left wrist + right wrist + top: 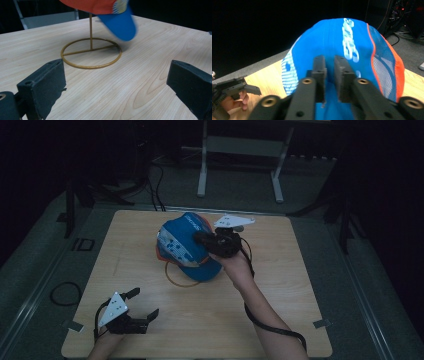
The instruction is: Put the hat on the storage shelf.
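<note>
A: Blue fabric with an orange edge and mesh side is seen at the middle of the tabletop (280,320): a cap (184,245) is perched on a stand (91,53) of thin brass-coloured wire.

B: How is that stand built?

A: A flat ring is laid on the wood, a bar is run across it, and a thin post is raised from the bar up under the cap. The cap's brim is tipped down toward the near edge, above the ring.

B: And the right gripper (330,65)?

A: It is placed against the cap's crown from the far right side. Its jaws are parted only by a narrow slot. Whether any fabric is pinched between them cannot be told.

B: The left gripper (142,304)?

A: It is held low near the front left corner, well apart from the cap, with its jaws spread wide and nothing between them. Bare wood lies between it and the ring.

B: What is found around the tabletop?

A: A white metal frame (240,150) and dark cables (157,187) are seen on the grey floor beyond the far edge, and a cable loop (65,293) at the left.
</note>
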The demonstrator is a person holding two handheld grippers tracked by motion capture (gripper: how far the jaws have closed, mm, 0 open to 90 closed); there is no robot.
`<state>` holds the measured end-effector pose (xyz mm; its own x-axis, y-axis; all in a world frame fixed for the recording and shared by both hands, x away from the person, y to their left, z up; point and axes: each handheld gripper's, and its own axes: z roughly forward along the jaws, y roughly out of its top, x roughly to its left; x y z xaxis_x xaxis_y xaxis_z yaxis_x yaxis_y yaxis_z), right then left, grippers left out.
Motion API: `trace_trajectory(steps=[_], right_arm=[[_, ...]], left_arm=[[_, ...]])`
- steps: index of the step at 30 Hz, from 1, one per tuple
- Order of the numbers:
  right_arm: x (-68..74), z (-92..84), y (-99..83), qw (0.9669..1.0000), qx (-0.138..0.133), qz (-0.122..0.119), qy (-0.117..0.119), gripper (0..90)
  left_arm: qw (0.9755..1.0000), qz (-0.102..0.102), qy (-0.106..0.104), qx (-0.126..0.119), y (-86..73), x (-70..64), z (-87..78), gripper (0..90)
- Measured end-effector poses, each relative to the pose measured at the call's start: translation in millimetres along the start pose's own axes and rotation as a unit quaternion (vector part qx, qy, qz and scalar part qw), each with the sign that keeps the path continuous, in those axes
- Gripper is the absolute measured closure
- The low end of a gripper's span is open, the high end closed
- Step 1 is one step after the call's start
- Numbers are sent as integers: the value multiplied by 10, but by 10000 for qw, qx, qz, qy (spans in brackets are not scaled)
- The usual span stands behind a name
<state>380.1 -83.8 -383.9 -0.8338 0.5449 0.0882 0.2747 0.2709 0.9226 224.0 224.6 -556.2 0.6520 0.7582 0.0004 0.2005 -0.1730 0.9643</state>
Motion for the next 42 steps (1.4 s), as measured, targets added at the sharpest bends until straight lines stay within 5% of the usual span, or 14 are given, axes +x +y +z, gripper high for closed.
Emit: trace_trajectory(steps=[6,13,27,34,42], right_arm=[[7,-60,-13,10000,-70,-10,58,694],[57,-163,-29,9997,-184,-172,34,423],[60,-289,-241,9992,-80,-109,363,195],[95,-325,-441,9985,89,-410,349,143],[92,-301,-751,9976,260,-405,498,141]], left_arm=[[10000,-27,-24,14,-5,-6,4,25],[10000,-26,-37,-3,-11,-7,-2,25],[10000,-57,-38,-21,-21,-3,-13,25],[10000,-34,-62,9,-27,0,1,25],[10000,-26,-76,7,-32,-3,-5,25]])
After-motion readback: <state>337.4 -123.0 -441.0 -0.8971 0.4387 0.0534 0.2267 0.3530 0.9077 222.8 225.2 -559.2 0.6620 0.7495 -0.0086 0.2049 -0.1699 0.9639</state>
